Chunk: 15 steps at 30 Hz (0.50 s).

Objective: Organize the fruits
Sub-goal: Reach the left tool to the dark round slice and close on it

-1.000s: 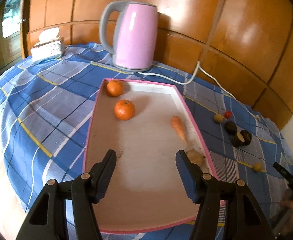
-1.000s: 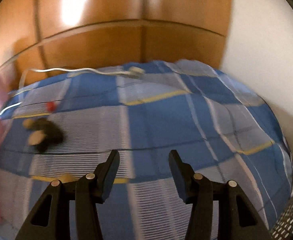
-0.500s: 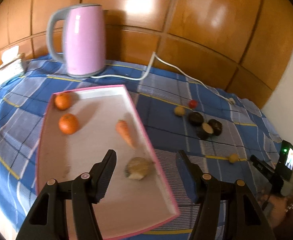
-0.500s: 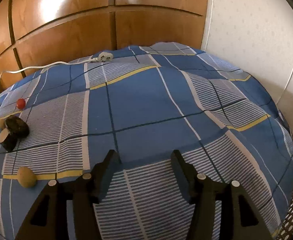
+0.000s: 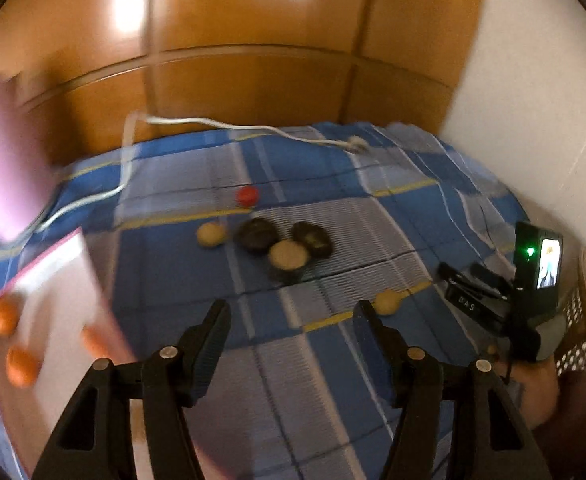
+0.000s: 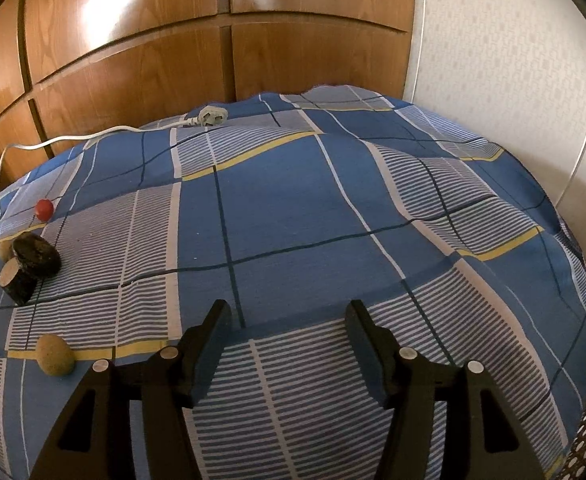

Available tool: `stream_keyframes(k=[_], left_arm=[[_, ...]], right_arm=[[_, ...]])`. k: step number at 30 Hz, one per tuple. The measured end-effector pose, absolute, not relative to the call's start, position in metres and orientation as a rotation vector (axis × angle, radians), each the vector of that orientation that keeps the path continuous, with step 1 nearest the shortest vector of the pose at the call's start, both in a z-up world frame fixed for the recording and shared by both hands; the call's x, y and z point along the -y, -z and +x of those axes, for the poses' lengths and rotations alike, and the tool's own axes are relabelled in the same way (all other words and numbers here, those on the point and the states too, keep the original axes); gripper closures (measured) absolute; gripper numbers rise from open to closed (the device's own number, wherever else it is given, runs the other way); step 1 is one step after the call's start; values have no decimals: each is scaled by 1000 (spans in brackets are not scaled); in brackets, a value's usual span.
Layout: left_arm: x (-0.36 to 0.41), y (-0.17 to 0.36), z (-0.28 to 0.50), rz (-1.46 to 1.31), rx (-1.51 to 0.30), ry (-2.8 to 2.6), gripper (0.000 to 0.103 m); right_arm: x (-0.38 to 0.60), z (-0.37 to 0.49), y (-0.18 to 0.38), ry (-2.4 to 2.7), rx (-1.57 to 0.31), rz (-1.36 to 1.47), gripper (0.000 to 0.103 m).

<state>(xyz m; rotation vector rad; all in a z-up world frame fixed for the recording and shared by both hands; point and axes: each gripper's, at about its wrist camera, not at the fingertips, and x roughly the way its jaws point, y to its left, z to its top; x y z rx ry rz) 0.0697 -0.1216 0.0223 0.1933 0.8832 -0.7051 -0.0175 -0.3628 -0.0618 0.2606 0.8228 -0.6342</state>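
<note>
The left gripper (image 5: 289, 312) has its jaws opening over the blue checked cloth (image 5: 333, 380), with nothing between them. The right gripper (image 6: 285, 314) is opening too, holding nothing. Three dark fruits (image 5: 283, 242) sit together on the cloth, beside the pink tray (image 5: 65, 280) with oranges (image 5: 3, 314).

Both wrist views angled down, sharing the dark fruits (image 5: 259, 235) (image 6: 37, 255).

I am making out just one bit of lettering: pale capitals that look like "DAS" on the black body of my right gripper (image 5: 469, 300), out at about three o'clock from my left fingers. Nothing else is reading clearly.
</note>
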Motion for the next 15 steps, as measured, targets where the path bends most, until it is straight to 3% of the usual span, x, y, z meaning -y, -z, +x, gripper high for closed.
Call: stream_keyframes(k=[15], left_arm=[[213,8,120,559,-941,839,35]], right_arm=[[361,-15,63,612,-820,258,32]])
